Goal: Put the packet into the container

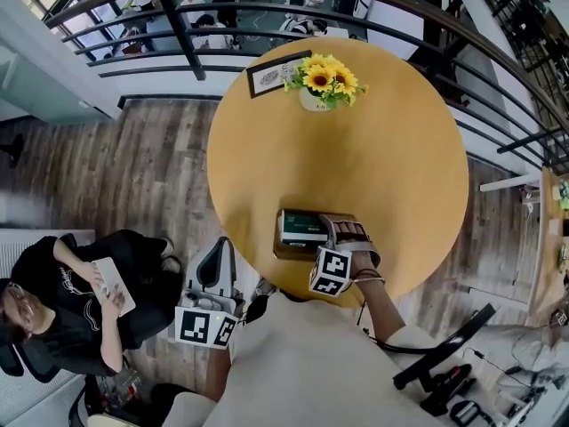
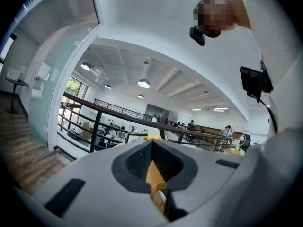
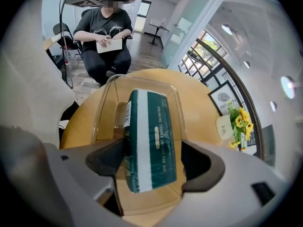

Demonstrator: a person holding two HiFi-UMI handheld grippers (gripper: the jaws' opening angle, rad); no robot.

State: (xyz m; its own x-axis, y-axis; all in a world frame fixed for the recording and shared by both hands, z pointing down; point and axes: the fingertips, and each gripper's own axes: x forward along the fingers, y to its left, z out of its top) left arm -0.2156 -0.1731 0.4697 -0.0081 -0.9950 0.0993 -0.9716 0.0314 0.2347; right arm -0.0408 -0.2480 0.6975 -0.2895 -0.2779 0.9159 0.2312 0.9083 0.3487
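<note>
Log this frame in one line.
stage: packet in container | right gripper: jaws apart round packet, gap on one side | left gripper: jaws together, empty

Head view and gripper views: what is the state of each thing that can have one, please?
left gripper: jaws shut, empty, held beside the table.
right gripper: jaws around the packet; cannot tell whether they grip it.
packet: tilted, in the container.
container: open, no lid, standing on the table.
sunflowers: upright in their pot.
</note>
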